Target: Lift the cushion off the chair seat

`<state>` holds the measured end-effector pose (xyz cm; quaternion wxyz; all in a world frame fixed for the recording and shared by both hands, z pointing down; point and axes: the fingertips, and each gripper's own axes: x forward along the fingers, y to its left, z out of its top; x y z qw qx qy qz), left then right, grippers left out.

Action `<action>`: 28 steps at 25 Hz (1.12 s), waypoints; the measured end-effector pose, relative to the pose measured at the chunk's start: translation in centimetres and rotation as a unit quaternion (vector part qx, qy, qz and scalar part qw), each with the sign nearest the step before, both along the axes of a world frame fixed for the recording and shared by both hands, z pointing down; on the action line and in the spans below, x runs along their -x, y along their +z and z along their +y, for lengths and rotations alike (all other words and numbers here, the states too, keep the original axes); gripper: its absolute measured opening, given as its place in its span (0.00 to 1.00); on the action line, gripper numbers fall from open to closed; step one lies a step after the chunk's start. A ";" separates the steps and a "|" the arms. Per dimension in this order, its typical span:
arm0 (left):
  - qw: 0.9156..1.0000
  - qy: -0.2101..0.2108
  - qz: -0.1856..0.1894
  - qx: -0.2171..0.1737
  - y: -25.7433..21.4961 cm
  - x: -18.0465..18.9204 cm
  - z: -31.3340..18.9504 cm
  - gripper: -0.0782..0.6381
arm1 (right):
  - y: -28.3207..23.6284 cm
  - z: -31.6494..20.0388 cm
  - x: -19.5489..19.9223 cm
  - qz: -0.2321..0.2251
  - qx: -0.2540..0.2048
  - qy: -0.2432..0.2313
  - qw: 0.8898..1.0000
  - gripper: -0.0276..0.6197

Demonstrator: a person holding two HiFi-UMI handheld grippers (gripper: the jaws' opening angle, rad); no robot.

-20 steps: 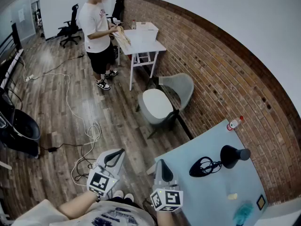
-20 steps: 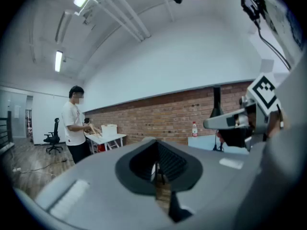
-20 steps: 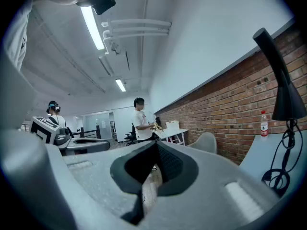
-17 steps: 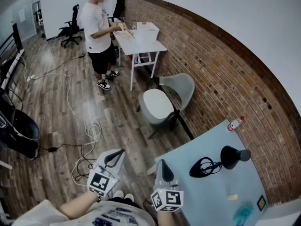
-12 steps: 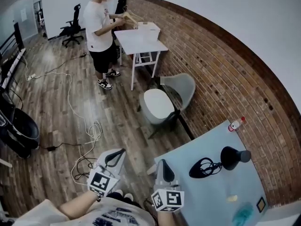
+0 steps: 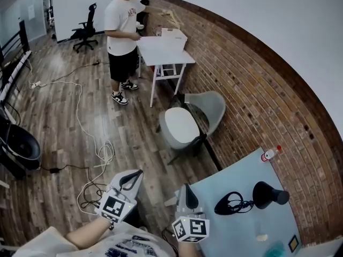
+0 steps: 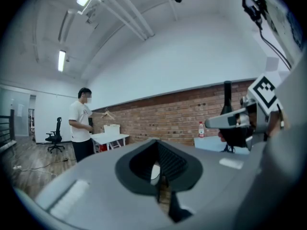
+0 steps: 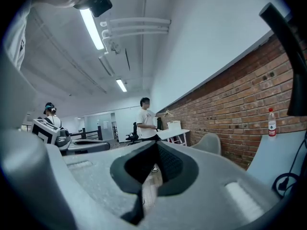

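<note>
Head view: cushion point(image 6: 180, 125) on chair point(image 6: 214, 107), well apart from my left gripper point(image 6: 135, 174) and right gripper point(image 6: 185, 188); fingers together, empty.

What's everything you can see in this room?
cushion: one, white, on the chair seat
chair: one, grey, beside the brick wall
white table: one, farther along the wall, box on top
person in white shirt: one, at the white table
office chair: one, black, far end
cable: one, white, on the floor
blue table: one, near right, holding bottle and black corded device
left tongs: one, grey, shut, empty
right tongs: one, grey, shut, empty
</note>
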<state>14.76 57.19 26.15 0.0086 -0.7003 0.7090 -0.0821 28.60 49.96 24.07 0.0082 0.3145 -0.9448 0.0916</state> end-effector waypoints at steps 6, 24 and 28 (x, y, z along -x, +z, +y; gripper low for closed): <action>1.000 0.009 0.023 -0.003 1.3 6.2 -5.9 0.10 | 2.4 -5.5 6.0 0.013 0.012 0.018 1.000 0.04; 0.995 0.090 0.048 -0.002 0.8 30.2 -25.3 0.10 | 1.0 -23.2 24.6 0.032 0.005 0.160 0.987 0.04; 0.993 0.098 0.064 0.011 1.5 31.0 -28.8 0.10 | 1.8 -26.5 24.9 0.032 0.014 0.179 0.983 0.04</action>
